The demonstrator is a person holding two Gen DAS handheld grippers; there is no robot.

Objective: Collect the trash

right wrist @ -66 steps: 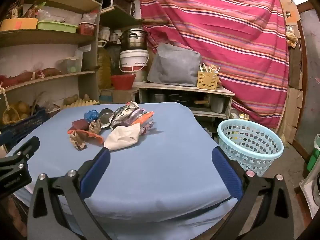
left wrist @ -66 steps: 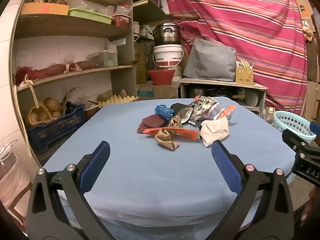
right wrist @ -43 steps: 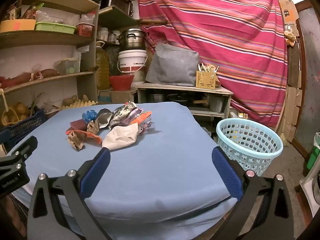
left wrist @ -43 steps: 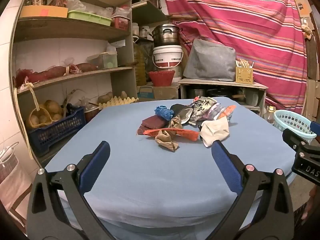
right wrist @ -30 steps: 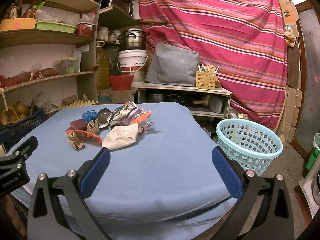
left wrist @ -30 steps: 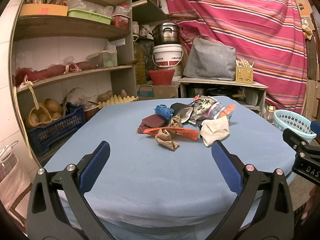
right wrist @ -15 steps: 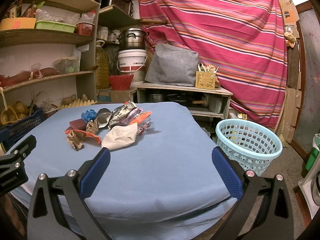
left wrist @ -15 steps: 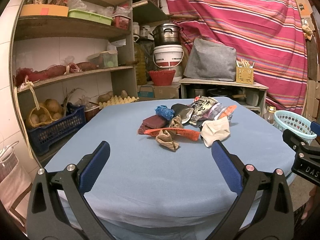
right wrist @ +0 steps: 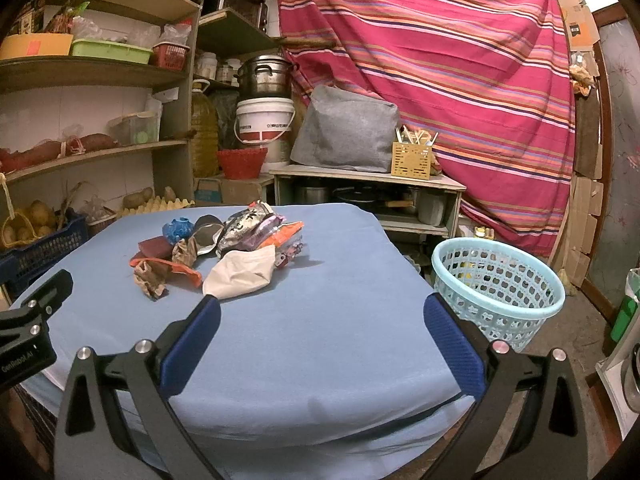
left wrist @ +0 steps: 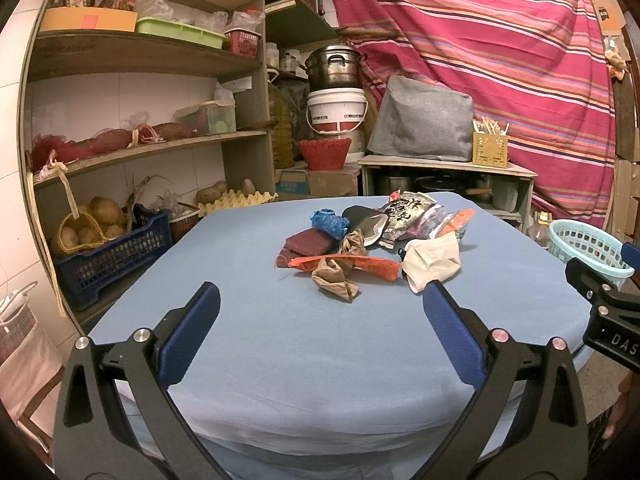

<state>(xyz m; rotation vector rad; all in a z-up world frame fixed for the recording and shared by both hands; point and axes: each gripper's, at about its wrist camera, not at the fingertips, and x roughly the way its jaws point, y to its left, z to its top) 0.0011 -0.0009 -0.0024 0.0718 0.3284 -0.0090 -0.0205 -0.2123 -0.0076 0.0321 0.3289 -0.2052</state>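
Nothing has shifted since earlier — both the left gripper (left wrist: 320, 312) and right gripper (right wrist: 320, 320) hover with jaws spread, empty; trash pile (left wrist: 368, 242) sits mid-tabletop (left wrist: 300, 360), basket (right wrist: 496, 276) beside it.

Near half of table (left wrist: 320, 352) bare, open passage. Trash pile (left wrist: 372, 240) crowds far middle. Right edge clear; basket (right wrist: 496, 280) on floor just beside it. Shelves (left wrist: 140, 144) flank left edge.
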